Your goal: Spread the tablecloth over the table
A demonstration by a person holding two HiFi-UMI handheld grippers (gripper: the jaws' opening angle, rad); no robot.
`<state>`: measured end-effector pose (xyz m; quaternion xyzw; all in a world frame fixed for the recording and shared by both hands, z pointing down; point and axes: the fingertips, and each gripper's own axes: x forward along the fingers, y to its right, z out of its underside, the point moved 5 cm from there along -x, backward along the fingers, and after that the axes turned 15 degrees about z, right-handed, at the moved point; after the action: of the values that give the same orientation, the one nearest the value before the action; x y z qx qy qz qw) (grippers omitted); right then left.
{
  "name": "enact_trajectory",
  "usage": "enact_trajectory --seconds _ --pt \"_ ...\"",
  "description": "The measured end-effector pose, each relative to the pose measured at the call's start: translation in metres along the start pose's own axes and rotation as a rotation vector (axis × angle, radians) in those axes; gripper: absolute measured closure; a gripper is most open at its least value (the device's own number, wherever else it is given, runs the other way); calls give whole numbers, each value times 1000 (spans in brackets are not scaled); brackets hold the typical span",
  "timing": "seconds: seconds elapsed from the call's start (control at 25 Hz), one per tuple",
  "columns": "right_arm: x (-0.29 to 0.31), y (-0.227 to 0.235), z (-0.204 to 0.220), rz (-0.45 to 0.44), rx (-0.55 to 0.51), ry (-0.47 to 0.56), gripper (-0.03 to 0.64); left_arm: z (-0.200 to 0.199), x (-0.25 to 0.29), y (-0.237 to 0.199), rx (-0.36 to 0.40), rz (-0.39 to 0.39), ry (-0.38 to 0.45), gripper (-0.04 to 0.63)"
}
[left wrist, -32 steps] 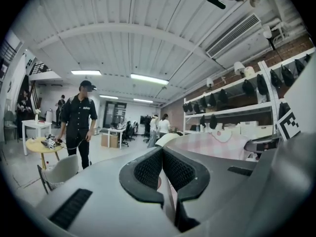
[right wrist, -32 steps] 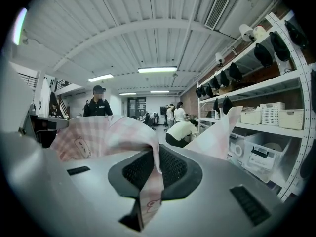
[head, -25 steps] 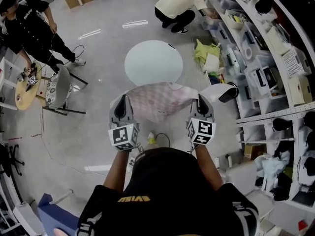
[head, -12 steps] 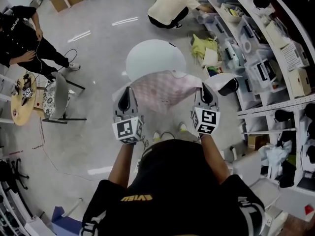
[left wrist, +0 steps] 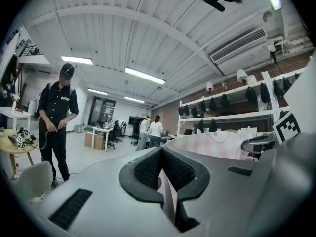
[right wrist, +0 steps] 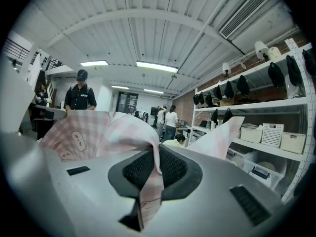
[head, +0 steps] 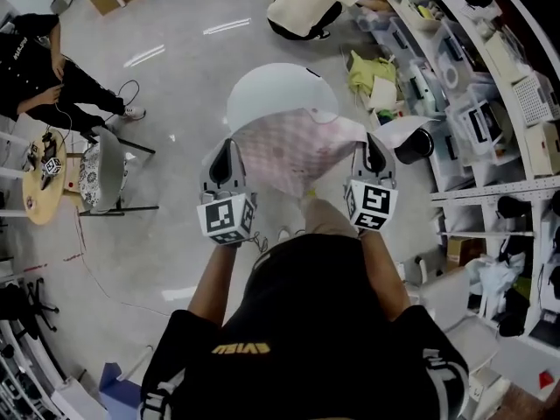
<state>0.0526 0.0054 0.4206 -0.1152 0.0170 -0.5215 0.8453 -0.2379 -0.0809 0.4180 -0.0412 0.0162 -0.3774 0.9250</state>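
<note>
Two tablecloth (head: 293,151) corners were clamped, one in the left gripper (head: 227,147), one in the right gripper (head: 374,140), the cloth stretched between them at the table's (head: 262,94) near side. Step judged: approach. The next move calls for casting it evenly over the table.

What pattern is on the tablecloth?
The tablecloth has pink-and-white checks with small cartoon figures, clearest in the right gripper view.
</note>
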Motion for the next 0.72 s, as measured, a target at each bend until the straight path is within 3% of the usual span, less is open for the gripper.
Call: enact_trajectory --seconds 0.28,0.52,0.72 --pt "90 -15 -4 -56 -3 25 586 1 72 -37 17 -63 -32 578" --pt "183 -25 3 -125 27 -47 586 -3 149 -78 18 -146 -75 578" --pt "265 -17 -3 -165 45 -36 586 -18 225 -95 48 -163 -92 578"
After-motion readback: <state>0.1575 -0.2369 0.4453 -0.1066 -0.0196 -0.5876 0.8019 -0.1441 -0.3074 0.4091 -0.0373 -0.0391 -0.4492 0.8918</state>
